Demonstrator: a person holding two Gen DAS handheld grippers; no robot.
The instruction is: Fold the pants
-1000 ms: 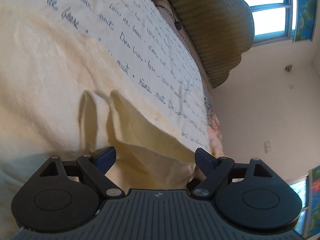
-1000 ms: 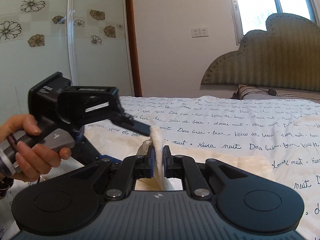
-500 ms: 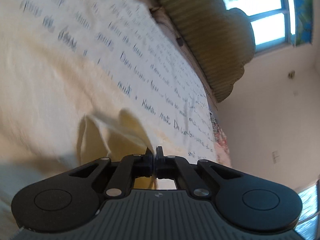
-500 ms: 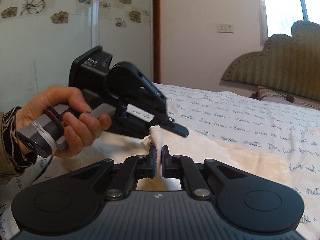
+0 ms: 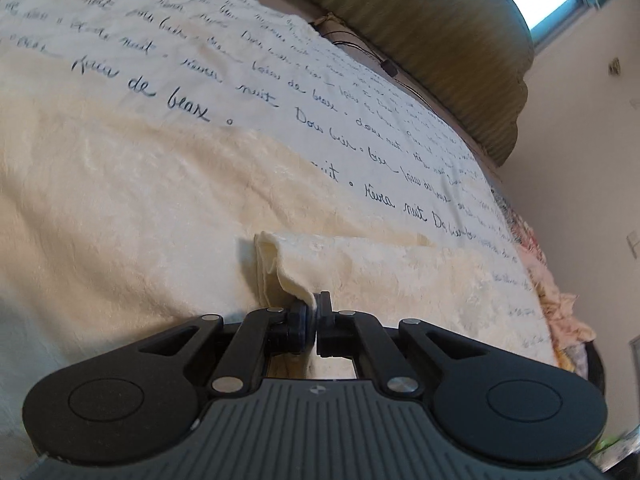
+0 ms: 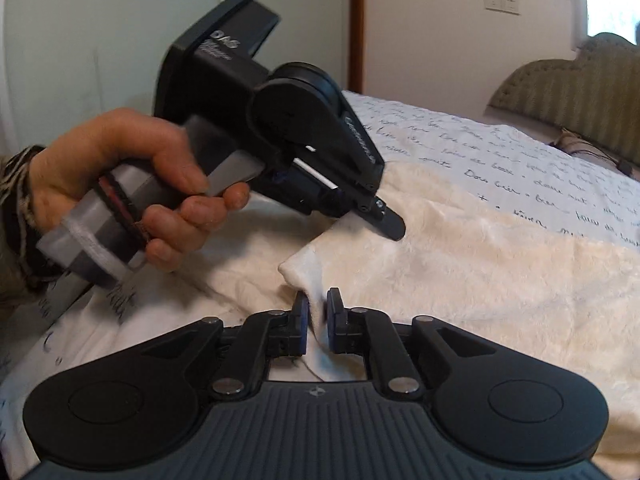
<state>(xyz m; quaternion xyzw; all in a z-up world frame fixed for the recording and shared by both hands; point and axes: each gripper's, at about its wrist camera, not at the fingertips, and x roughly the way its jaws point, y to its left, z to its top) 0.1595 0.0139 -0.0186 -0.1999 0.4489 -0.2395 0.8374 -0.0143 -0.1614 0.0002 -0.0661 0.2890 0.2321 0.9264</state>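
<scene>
The left gripper (image 5: pixel 314 314), gaping a second ago, is now clenched on the cream plush pants' (image 5: pixel 120 208) folded edge on the script-printed bed sheet (image 5: pixel 280 72); the right gripper (image 6: pixel 316 314) pinches the same edge, loosening slightly, so both corners look ready to carry over

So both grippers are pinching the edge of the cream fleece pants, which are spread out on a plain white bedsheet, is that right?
Not quite. The bedsheet is not plain: the left wrist view shows dark handwritten script printed across it. The rest holds: the left gripper and the right gripper each have the edge of the cream fleece pants between their fingers.
</scene>
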